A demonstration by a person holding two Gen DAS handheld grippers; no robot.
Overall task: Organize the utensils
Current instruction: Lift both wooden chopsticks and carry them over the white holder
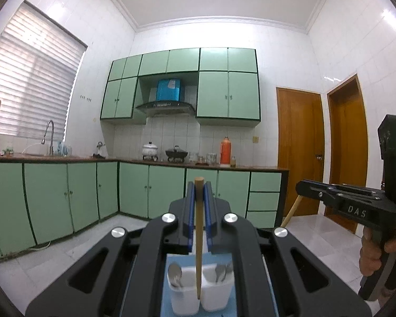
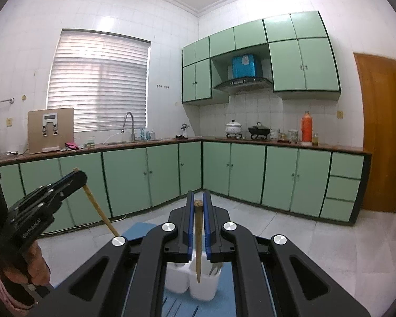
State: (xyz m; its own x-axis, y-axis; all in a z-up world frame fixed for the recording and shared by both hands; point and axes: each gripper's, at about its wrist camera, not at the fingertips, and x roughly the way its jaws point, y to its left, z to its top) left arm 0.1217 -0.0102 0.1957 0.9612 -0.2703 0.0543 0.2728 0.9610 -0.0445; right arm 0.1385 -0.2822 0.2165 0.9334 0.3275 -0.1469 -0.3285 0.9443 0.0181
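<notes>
Both grippers are clamped on a chopstick each: left gripper on one, right gripper on another. Both hang tip-down over the white holder. I'd lower them straight, then release once the tips are inside a compartment.

Bright, even daylight through window blinds; glare on wall tiles; strong fisheye bending, dark corners; sharp focus.

Blue mat on pale tiled floor, it seems; two white holders upright on mat, touching
</notes>
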